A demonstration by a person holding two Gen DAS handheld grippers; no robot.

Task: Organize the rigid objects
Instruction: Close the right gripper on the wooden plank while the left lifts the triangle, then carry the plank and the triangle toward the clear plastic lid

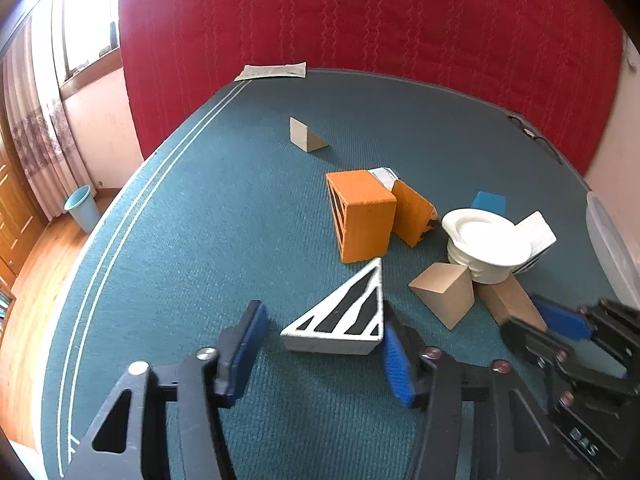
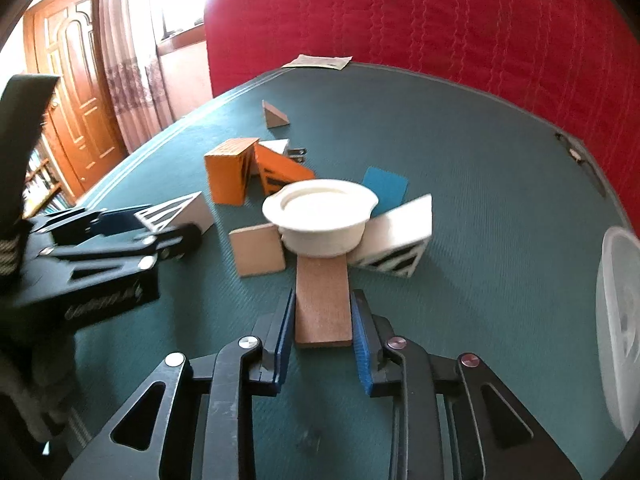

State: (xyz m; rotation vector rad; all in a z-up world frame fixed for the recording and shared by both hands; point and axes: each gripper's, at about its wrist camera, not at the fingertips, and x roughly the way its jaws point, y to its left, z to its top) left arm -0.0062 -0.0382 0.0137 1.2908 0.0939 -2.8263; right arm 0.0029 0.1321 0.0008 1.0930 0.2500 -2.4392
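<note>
My left gripper (image 1: 324,344) is open around a white wedge with black stripes (image 1: 344,316); its right pad touches the wedge and the left pad stands apart. My right gripper (image 2: 323,334) is shut on a brown wooden plank (image 2: 322,300), whose far end lies under a white bowl (image 2: 320,210). The bowl (image 1: 486,246) rests on several blocks. Two orange blocks (image 1: 362,216) lean together behind. A tan wooden block (image 1: 444,294) lies left of the plank.
A second white striped wedge (image 2: 396,236) sits right of the bowl, a blue block (image 2: 385,186) behind it. A small wooden wedge (image 1: 306,136) lies further back. A clear plastic container (image 2: 618,320) stands at the right edge. A red padded wall backs the teal table (image 1: 180,240).
</note>
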